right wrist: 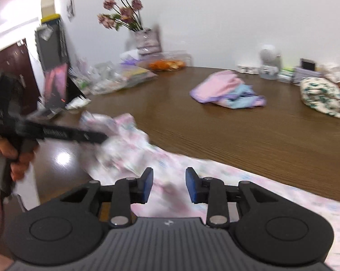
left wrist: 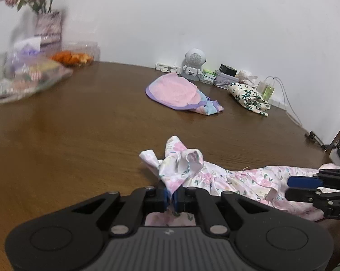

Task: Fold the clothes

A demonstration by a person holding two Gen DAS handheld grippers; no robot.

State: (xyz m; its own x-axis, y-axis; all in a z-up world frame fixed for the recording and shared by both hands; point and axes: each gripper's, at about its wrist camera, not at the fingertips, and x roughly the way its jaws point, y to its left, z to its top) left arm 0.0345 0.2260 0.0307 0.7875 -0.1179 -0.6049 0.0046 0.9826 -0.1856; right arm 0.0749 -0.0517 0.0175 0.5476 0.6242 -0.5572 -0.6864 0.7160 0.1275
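Note:
A pink floral garment lies crumpled along the near edge of the brown wooden table. My left gripper is shut on a bunched corner of it, and the cloth stands up between the blue pads. The right wrist view shows the same garment blurred, with my left gripper at its left end, held by a hand. My right gripper stands open just over the cloth, its pads apart and pressing on nothing. From the left wrist view, my right gripper reaches in over the garment's right part.
A pink and purple garment and a cream cloth with green flowers lie at the back of the table. A white robot-shaped speaker, small boxes and cables line the wall. A vase of flowers and plastic bags crowd the back left.

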